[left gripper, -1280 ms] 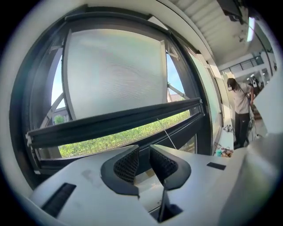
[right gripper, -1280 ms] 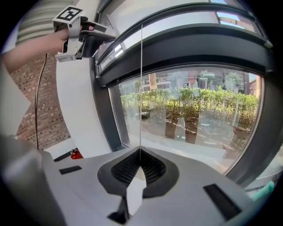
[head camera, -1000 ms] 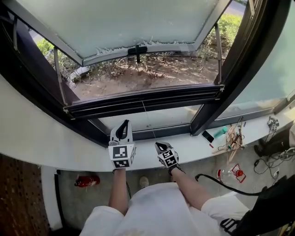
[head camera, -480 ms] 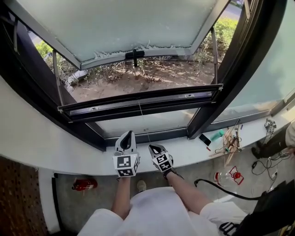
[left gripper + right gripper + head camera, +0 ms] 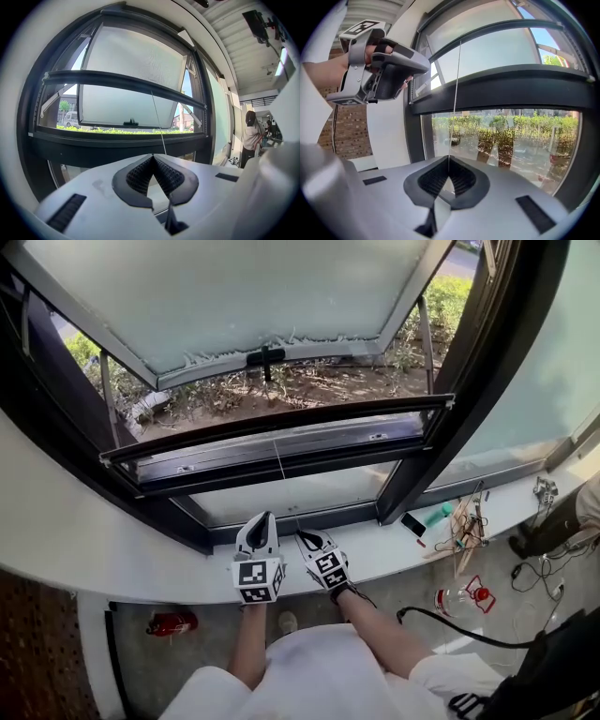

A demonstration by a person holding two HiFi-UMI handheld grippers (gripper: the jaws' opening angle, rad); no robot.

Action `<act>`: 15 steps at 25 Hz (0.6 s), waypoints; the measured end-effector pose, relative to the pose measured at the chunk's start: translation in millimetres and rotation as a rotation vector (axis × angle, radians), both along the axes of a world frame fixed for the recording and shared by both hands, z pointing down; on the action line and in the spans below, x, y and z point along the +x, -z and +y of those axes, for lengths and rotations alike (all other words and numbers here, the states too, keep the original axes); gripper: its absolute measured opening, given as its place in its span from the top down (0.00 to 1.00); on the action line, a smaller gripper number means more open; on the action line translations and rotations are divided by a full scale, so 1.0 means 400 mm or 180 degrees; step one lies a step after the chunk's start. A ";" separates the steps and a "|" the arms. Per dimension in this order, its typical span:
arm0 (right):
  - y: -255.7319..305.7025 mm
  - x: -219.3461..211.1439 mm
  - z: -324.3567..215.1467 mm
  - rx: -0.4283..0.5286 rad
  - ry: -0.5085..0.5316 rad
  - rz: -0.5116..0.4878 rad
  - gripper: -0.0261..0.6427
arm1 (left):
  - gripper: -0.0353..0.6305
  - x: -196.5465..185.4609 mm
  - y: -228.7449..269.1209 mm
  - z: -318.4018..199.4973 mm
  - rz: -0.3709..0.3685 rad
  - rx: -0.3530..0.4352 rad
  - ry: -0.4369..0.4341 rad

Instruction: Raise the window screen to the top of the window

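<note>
Window screen (image 5: 309, 442) is only partway up, the right gripper (image 5: 301, 534) is pinched tight on its thin cord (image 5: 286, 484), the left gripper (image 5: 265, 516) is squeezed shut on nothing just beside it, so next, I think, the cord must be worked till the screen reaches the top.

Frosted glass pane (image 5: 234, 296), matt black metal frame (image 5: 459, 409) — smooth white sill (image 5: 112, 549).
</note>
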State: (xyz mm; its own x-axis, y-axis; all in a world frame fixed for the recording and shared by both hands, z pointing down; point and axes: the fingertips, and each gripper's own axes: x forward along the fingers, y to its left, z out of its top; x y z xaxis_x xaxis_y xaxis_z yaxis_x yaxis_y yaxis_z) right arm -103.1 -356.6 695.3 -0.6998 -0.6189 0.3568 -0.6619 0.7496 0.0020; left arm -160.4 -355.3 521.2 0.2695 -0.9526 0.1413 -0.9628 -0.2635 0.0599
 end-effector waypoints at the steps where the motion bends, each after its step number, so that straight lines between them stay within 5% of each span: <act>1: 0.013 -0.007 0.001 0.0025 0.0003 -0.0046 0.96 | 0.94 0.009 -0.003 0.001 -0.0019 -0.0002 -0.0076; 5: 0.075 -0.042 -0.014 0.0161 0.0055 -0.0171 0.96 | 0.94 0.053 0.002 0.007 -0.0179 0.0080 -0.0419; 15: 0.142 -0.034 -0.037 0.0279 -0.0006 -0.0320 0.96 | 0.94 0.051 0.011 0.005 -0.0081 0.0077 -0.0362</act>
State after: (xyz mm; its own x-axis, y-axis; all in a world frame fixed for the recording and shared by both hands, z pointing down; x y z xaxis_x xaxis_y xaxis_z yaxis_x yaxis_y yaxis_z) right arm -116.9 -371.4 638.5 -0.7281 -0.6459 0.2295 -0.6634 0.7482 0.0010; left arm -140.1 -353.5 516.7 0.3727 -0.9192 0.1269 -0.9277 -0.3722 0.0282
